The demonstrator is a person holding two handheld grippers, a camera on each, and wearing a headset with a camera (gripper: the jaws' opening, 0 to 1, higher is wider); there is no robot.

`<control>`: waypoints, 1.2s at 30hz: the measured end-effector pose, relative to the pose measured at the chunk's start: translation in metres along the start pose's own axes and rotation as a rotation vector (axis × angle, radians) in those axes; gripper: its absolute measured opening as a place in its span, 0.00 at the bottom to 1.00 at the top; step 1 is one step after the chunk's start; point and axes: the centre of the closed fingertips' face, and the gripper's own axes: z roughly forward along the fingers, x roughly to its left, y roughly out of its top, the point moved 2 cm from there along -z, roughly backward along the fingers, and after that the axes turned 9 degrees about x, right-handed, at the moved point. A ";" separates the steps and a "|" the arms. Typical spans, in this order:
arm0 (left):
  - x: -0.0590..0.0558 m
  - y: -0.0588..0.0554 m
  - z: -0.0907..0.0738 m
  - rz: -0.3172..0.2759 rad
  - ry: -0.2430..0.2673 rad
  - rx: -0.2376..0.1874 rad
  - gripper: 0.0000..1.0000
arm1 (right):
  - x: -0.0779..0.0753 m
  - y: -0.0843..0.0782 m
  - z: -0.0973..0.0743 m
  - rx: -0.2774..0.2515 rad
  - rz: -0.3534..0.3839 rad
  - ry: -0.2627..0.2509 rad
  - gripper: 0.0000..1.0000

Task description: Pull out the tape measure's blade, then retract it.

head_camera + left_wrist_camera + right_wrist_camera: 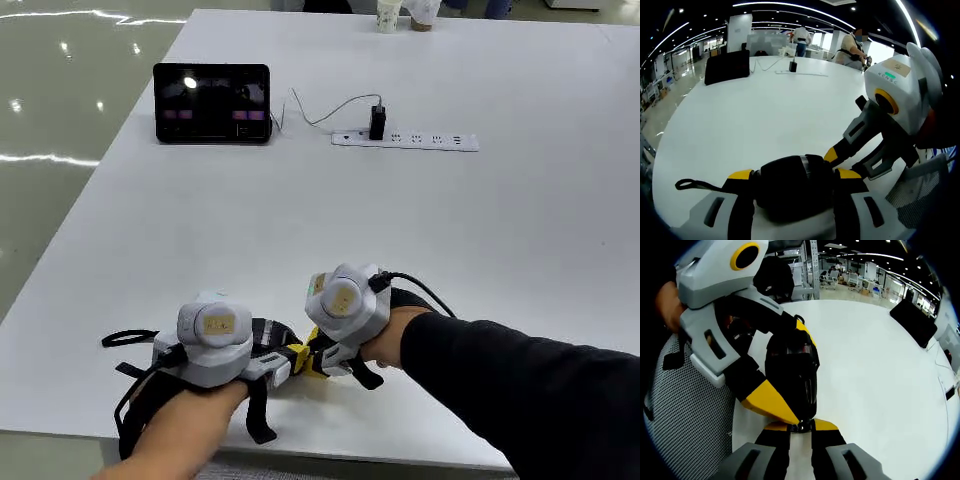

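A black tape measure (278, 332) sits low over the white table (420, 230) near its front edge, between my two grippers. My left gripper (796, 175) is shut on the tape measure's body (795, 192), one yellow pad on each side. My right gripper (800, 426) faces it from the other side. Its yellow-tipped jaws are closed on the small metal blade end (801, 428) at the case (790, 367) mouth. No length of blade shows between the case and the right jaws. In the head view the left gripper (285, 362) and right gripper (315, 350) nearly touch.
A dark tablet (212, 102) stands at the back left. A white power strip (405, 140) with a black plug (378, 122) lies behind the middle. Cups (388, 15) stand at the far edge. A mesh chair (690, 415) is beside the table's front edge.
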 end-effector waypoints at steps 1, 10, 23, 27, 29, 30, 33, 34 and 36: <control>0.000 0.000 0.000 0.008 0.002 0.000 0.60 | 0.000 0.000 0.000 -0.001 0.002 -0.002 0.13; 0.000 -0.001 0.000 0.037 -0.002 0.004 0.60 | 0.001 -0.001 -0.001 -0.009 0.011 -0.027 0.15; -0.009 -0.003 -0.006 0.057 -0.168 -0.002 0.79 | 0.000 -0.022 -0.032 -0.073 0.084 -0.080 0.15; -0.007 0.000 -0.010 0.082 -0.191 -0.007 0.82 | 0.000 -0.040 -0.046 -0.073 0.137 -0.109 0.17; -0.006 0.000 -0.013 0.098 -0.194 -0.009 0.87 | 0.000 -0.048 -0.054 -0.083 0.150 -0.123 0.18; -0.004 0.001 -0.014 0.111 -0.195 -0.014 0.88 | 0.000 -0.055 -0.059 -0.094 0.174 -0.131 0.18; 0.001 0.000 -0.016 0.127 -0.213 -0.025 0.95 | 0.002 -0.071 -0.069 -0.111 0.224 -0.147 0.20; 0.002 0.000 -0.017 0.130 -0.220 -0.028 0.98 | 0.004 -0.076 -0.072 -0.114 0.240 -0.146 0.20; 0.004 -0.002 -0.021 0.134 -0.253 -0.026 0.99 | 0.007 -0.085 -0.080 -0.120 0.247 -0.156 0.21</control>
